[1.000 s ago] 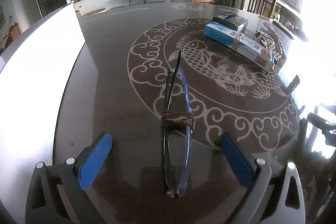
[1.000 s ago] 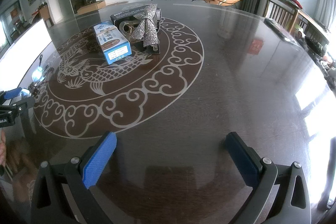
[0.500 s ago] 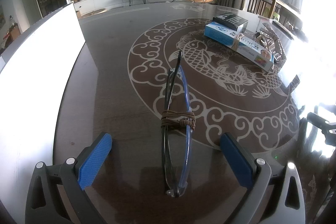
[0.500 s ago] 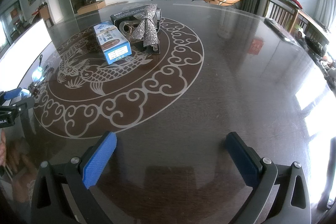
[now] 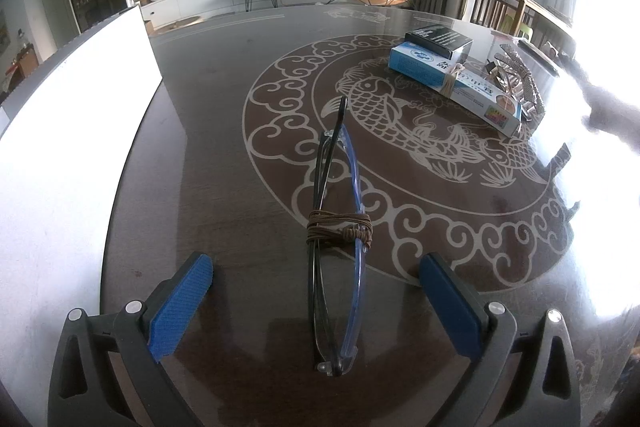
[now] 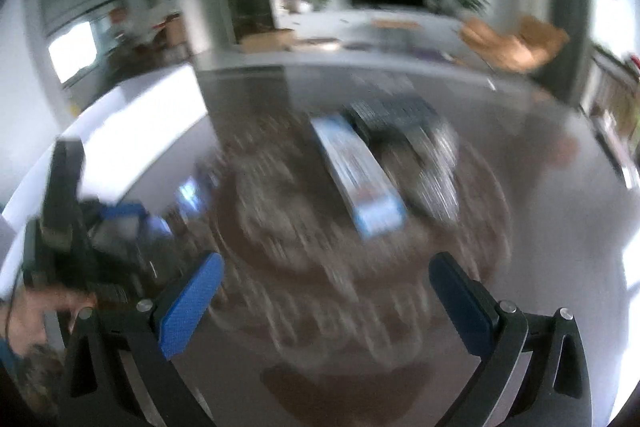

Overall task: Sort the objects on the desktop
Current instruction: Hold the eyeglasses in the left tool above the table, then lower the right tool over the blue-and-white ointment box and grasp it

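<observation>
Folded glasses [image 5: 338,247] with a blue-and-black frame, bound by brown cord, lie on the dark table between the wide-apart blue pads of my left gripper [image 5: 316,291], which is open and touches nothing. At the table's far right sit a blue-and-white box [image 5: 452,83], a black box [image 5: 438,41] and a glittery silver hair clip [image 5: 520,79]. The right wrist view is blurred by motion: my right gripper [image 6: 326,291] is open and empty, with the blue box [image 6: 356,171], black box [image 6: 396,119] and clip [image 6: 440,171] ahead of it.
The round dark table [image 5: 224,155] has a pale fish-and-cloud inlay. A bright white board [image 5: 68,123] borders its left side. A hand [image 6: 44,311] holding the other gripper shows at the left of the right wrist view. Chairs and a TV stand beyond.
The right gripper has swung quickly up and left toward the boxes, blurring its view. The left gripper and the glasses have stayed put.
</observation>
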